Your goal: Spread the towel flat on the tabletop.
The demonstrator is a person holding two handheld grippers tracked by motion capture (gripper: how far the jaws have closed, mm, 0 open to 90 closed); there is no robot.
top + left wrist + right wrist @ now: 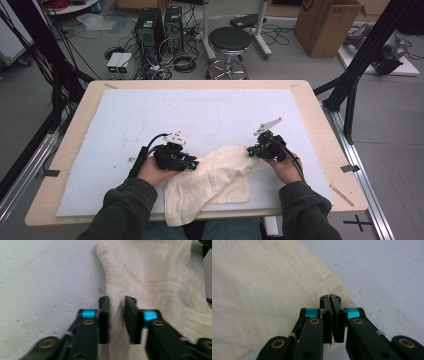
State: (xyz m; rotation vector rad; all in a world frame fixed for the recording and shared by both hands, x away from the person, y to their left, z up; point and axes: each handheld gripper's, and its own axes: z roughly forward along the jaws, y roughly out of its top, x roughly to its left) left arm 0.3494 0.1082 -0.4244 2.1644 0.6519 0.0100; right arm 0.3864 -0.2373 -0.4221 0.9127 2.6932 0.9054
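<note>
on white foam mat (125, 125), crumpled cream cloth (215, 177)

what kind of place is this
Most likely a robotics or data-recording lab, not a home: computer towers with tangled cables on the floor, a black frame beside the table, and a cardboard box.

Soft, crinkled cream cloth (215, 180) lies on matt, pitted white foam (150, 115).

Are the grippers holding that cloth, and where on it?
The right gripper is shut on the cream cloth at its edge, near a corner. The left gripper has a raised fold of cloth between its jaws, but a gap shows, so it isn't pinching it.
</note>
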